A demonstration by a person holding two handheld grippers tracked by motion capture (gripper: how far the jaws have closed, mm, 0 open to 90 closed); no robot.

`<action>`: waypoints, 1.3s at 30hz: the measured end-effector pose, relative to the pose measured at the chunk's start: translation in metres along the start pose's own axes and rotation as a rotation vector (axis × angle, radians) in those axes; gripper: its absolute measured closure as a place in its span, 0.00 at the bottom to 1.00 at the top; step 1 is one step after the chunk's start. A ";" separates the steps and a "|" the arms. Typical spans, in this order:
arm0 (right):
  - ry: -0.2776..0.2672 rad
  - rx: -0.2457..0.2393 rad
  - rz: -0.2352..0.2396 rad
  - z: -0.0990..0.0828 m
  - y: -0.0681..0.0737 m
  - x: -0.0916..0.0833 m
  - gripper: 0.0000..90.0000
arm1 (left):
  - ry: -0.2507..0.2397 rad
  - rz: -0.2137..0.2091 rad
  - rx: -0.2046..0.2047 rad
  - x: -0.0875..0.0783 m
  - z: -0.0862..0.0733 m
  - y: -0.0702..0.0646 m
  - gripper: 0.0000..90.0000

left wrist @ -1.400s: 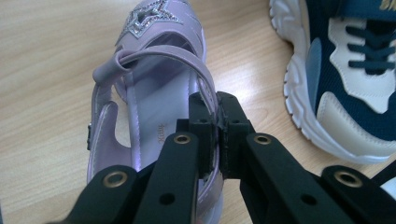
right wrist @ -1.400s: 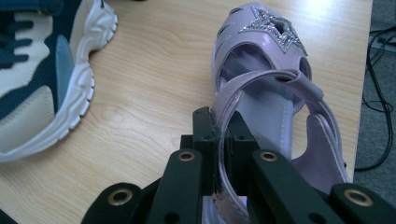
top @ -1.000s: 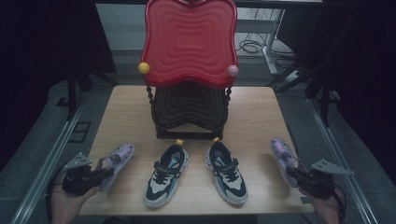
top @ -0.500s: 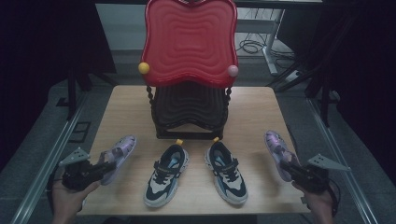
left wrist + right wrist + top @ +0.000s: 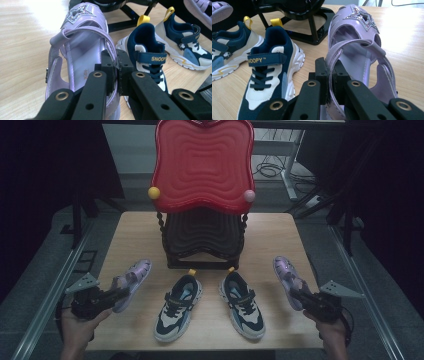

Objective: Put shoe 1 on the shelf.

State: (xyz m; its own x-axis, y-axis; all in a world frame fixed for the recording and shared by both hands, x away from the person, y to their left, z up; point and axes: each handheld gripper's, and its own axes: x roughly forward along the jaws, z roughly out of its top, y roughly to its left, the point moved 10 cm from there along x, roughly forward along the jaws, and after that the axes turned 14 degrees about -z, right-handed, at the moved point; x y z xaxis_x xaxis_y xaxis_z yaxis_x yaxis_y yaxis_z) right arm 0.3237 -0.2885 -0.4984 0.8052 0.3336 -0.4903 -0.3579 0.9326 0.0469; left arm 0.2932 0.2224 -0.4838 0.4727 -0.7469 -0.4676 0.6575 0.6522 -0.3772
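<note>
Gripping a purple sandal (image 5: 131, 279) at the wooden table's (image 5: 135, 232) left edge, the left gripper (image 5: 118, 293) pinches its side strap. The right gripper (image 5: 298, 296) pinches the matching sandal (image 5: 286, 276) at the right edge. Between them sit two navy sneakers (image 5: 179, 306), before a black stand (image 5: 202, 240) with a red tray (image 5: 202, 165).

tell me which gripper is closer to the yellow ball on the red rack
Left. The left gripper sits below the yellow ball on its side; the right gripper is across the table, beyond both sneakers.
</note>
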 end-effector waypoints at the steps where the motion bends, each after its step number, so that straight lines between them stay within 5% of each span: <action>1: -0.004 0.003 0.002 0.001 0.002 0.000 0.95 | -0.002 0.000 0.000 0.000 0.001 -0.001 0.96; 39: -0.091 -0.022 0.145 0.034 0.060 0.007 0.95 | -0.071 -0.061 0.056 0.018 0.029 -0.024 0.96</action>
State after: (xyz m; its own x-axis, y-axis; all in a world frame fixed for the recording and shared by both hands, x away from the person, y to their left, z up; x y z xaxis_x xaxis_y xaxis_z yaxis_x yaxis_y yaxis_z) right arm 0.3238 -0.2256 -0.4697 0.7836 0.4764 -0.3987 -0.4827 0.8710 0.0919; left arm 0.3027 0.1898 -0.4601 0.4701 -0.7937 -0.3862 0.7172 0.5985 -0.3570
